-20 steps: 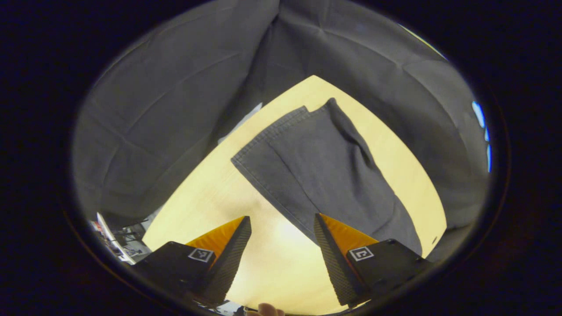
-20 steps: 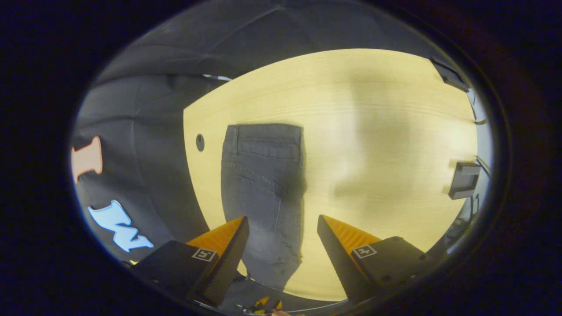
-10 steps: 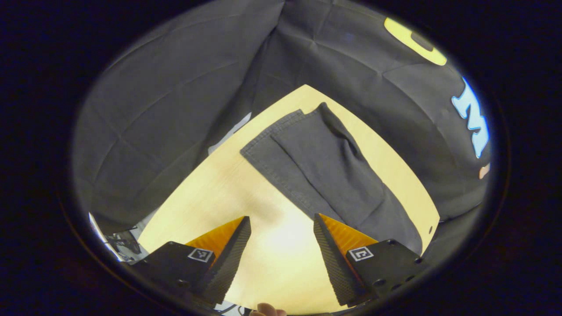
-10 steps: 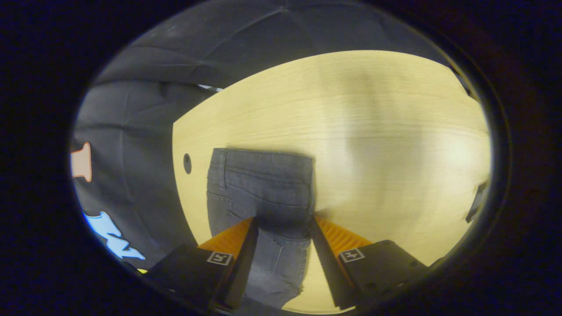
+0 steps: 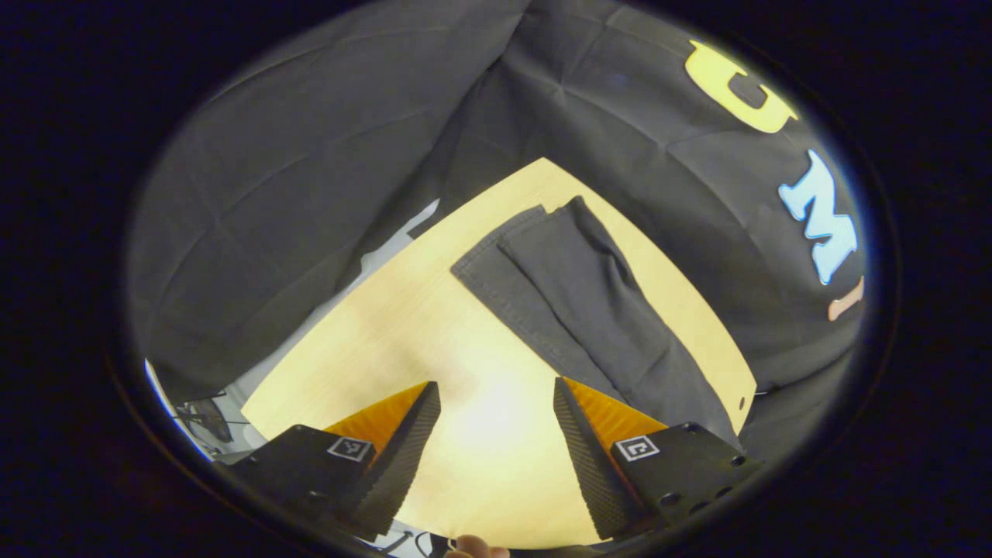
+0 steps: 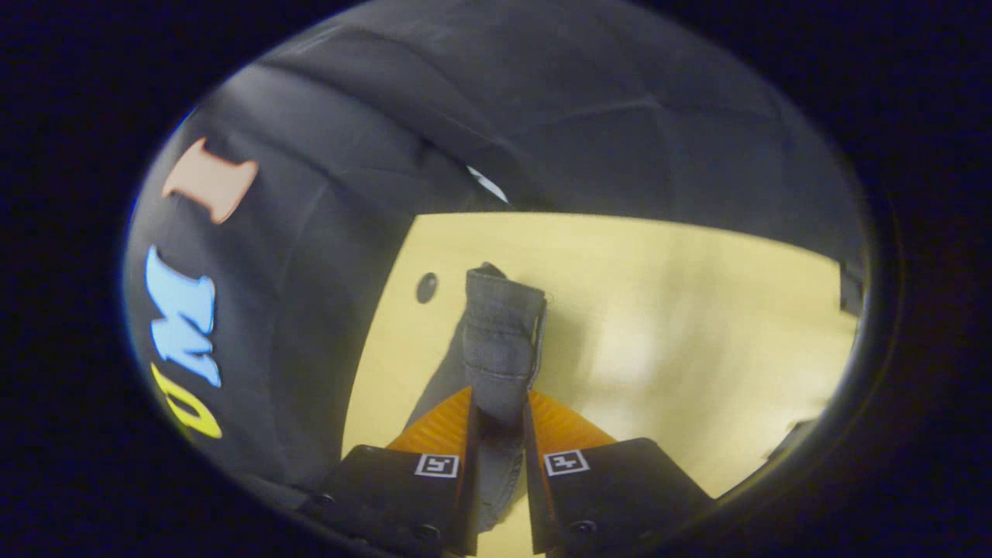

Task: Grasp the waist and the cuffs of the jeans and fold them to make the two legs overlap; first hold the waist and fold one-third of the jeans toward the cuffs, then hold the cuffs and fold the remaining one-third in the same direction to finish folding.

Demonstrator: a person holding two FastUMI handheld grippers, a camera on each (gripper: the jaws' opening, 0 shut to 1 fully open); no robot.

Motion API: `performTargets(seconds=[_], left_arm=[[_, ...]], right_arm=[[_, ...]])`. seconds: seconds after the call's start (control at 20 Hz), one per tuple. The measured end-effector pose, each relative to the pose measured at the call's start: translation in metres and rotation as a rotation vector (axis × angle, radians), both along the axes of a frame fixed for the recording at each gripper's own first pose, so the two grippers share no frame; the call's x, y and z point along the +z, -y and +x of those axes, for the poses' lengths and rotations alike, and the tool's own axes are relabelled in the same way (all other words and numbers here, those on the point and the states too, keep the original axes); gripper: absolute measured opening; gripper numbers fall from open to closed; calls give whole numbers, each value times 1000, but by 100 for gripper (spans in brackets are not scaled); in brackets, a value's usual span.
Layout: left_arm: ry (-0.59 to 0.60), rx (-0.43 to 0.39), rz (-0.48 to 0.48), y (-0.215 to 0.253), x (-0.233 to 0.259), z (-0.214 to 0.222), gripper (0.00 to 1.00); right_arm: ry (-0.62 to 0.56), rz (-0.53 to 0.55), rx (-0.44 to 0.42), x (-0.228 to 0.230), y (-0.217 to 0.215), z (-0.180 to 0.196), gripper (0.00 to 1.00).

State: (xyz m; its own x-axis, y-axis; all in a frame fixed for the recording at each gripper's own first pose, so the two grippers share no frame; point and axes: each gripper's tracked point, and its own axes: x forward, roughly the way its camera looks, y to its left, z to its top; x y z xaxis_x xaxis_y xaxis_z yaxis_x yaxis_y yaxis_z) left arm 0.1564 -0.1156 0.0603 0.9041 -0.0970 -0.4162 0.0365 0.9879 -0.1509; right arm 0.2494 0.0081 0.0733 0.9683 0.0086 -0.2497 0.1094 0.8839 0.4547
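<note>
Denim is pinched between the fingers of the right gripper [image 6: 498,422], which press from both sides on a raised bunch of the jeans [image 6: 502,341] at the waist end, lifted off the pale wooden table [image 6: 659,310]. The left gripper [image 5: 496,434] holds nothing: its fingers stand wide apart above bare table, just beside the leg edge of the jeans, which stretch flat and diagonally away toward the far corner in the left gripper view, with one leg lying over the other. Judging from this, the waist fold is the step in hand. To do it well, the right grip should carry both layers together, travel straight along the legs toward the cuffs, and lay the waist down square, without dragging the rest.
</note>
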Motion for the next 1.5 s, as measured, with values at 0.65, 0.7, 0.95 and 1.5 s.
performTargets(seconds=[0.65,0.7,0.95,1.5], left_arm=[[-2,-20,-158,-7,-33,-34,98],[-7,-17,-176,-8,-37,-33,98],[5,7,-245,-13,-42,-24,95],[-65,249,-377,22,-79,124,98]], right_arm=[[164,-578,793,-4,-270,-202,34],[172,-585,803,-18,-298,-204,65],[185,-668,715,-4,-269,-204,95],[74,-657,375,4,-59,-212,96]])
